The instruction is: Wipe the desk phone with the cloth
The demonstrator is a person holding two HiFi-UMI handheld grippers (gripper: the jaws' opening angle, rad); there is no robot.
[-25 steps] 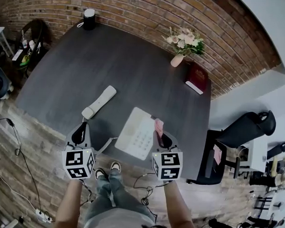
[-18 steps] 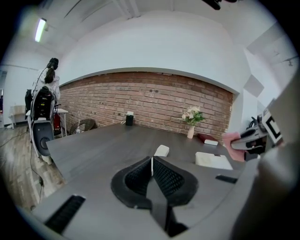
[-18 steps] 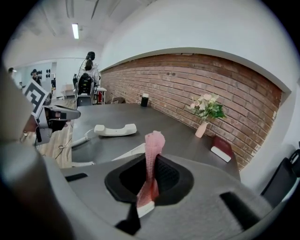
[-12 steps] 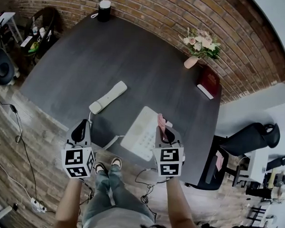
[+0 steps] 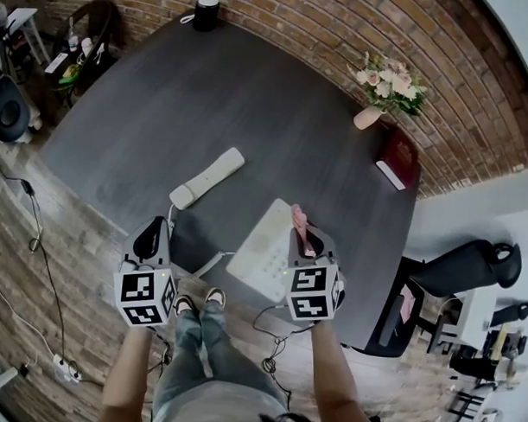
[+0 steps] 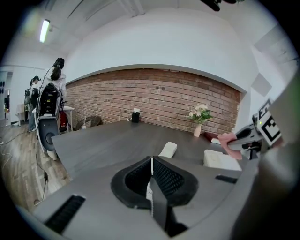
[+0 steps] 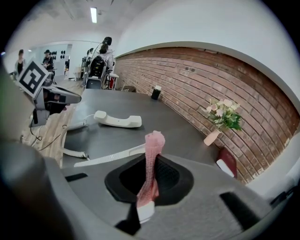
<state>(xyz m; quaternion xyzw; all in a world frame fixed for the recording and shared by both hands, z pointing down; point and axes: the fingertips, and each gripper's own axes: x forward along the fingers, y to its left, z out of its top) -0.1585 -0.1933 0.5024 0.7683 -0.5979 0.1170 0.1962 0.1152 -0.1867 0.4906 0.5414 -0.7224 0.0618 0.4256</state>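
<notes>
Both jaws of the right gripper (image 5: 303, 247) pinch the pink cloth (image 5: 297, 221), poised at the right edge of the desk phone (image 5: 259, 249), lower centre of the head view; its body lies just left of them, long axis slanting up-right. The left gripper (image 5: 148, 240), jaws together and empty, hangs farther off at lower left.
</notes>
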